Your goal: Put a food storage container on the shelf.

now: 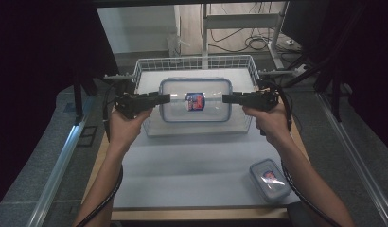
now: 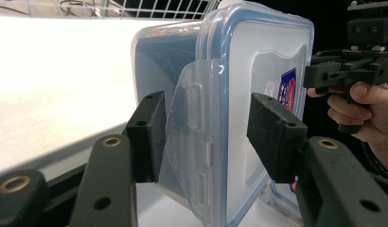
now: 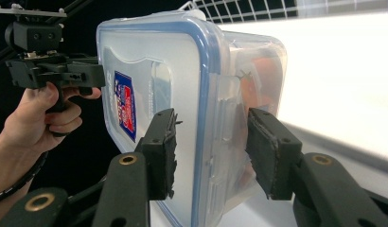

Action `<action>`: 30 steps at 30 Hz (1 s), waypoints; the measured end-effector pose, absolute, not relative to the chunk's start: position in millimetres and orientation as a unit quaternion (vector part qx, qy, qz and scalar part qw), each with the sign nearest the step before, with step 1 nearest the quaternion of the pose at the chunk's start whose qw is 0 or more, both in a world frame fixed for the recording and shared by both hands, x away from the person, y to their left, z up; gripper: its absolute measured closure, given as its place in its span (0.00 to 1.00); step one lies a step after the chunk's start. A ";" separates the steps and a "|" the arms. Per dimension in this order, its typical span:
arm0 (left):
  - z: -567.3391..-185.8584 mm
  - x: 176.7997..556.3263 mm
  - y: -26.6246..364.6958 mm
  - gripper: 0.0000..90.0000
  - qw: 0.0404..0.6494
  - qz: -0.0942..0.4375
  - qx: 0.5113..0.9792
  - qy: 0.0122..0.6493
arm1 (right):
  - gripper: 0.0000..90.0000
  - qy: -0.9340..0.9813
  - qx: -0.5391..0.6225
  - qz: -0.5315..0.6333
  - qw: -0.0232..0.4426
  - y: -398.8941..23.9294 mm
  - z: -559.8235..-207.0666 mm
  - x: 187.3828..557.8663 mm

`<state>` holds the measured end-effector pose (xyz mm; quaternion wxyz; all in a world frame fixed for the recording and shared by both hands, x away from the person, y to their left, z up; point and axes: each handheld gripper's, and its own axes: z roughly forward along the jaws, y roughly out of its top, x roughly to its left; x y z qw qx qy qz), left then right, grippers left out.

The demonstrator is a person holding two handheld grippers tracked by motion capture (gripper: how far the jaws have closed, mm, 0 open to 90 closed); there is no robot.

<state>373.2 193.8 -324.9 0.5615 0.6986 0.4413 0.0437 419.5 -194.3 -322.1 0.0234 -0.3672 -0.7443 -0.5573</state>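
Item: large clear container (image 1: 195, 100), blue-sealed lid, coloured label at the lid's centre. Position: carried level above the wire basket (image 1: 149, 64) at the far side of the counter (image 1: 182, 165), its long axis running left to right across the high view, from one claw to the other.

Left claw (image 1: 164, 98): clamped on the container's left short end. In the left gripper view (image 2: 204, 137) one pad is seen against the underside of the tub and the other over the lid, with the latch flap lying between them.

Right claw (image 1: 227, 99): clamped on the opposite short end. In the right gripper view (image 3: 211, 151) one pad is set on the lid face and the other on the tub's side, the end latch lying between.

Governing relation: the container is spanned end to end, each claw pointing inward along the long axis toward the other. Neither hand is nearer; the load is shared equally. Any coming move, whether lowering into the basket or drawing toward the near counter, is judged to require both claws to travel together, since a lag on one side would tilt or twist the container.

Also present: small lidded container (image 1: 270, 180), resting on the counter near the right forearm, well apart from the basket.
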 end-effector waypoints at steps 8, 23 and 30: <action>-311.6 389.0 194.4 0.54 0.565 0.040 0.693 0.446 | 0.59 -0.735 -0.373 -0.566 0.016 -192.2 -304.2 436.6; -303.5 434.9 198.9 0.54 0.567 0.025 0.677 0.469 | 0.59 -0.717 -0.406 -0.566 0.037 -188.7 -300.5 477.0; -307.3 443.8 200.1 0.54 0.566 0.012 0.670 0.481 | 0.59 -0.714 -0.417 -0.561 0.042 -186.7 -299.2 488.4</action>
